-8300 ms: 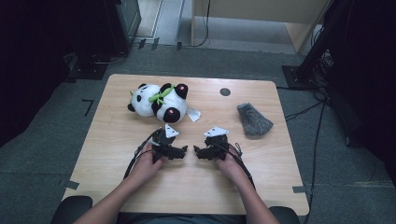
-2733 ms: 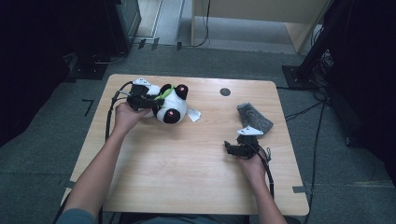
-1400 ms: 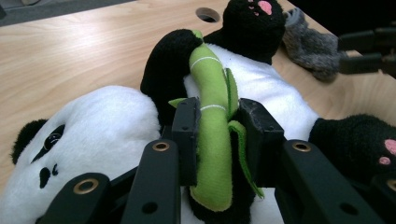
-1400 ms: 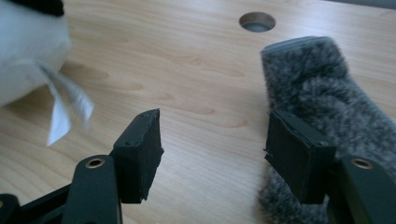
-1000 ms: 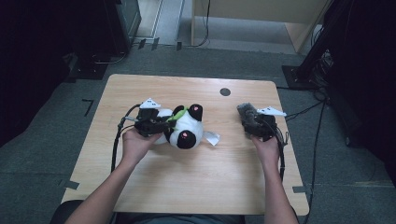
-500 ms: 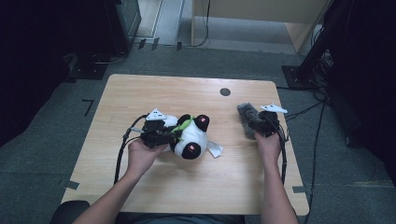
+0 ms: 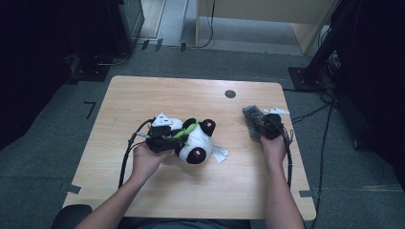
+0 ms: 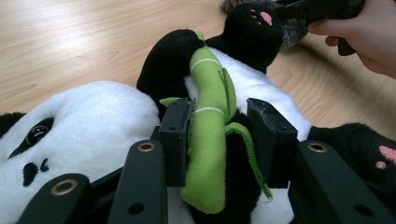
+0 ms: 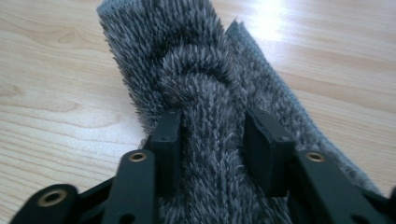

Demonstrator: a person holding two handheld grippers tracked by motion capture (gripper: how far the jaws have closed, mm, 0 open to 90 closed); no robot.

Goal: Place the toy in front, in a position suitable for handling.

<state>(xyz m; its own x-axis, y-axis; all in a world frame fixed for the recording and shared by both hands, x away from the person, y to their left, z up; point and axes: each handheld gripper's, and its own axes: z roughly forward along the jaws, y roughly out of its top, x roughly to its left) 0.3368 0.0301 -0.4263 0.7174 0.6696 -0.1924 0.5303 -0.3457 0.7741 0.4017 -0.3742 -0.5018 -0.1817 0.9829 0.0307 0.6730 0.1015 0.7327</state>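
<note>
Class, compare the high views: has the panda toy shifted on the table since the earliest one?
Yes. The panda toy has moved toward the person's edge, farther from the dark round hole in the table.

The panda toy (image 7: 197, 142) is black and white with pink paw marks and a green stalk (image 8: 209, 135), the fuzzy cloth (image 9: 205, 93) is grey, the table (image 7: 191, 200) light wood-grained.

Jaws, just opening, straddle the panda's (image 8: 93, 126) green stalk (image 8: 210, 140)
</note>
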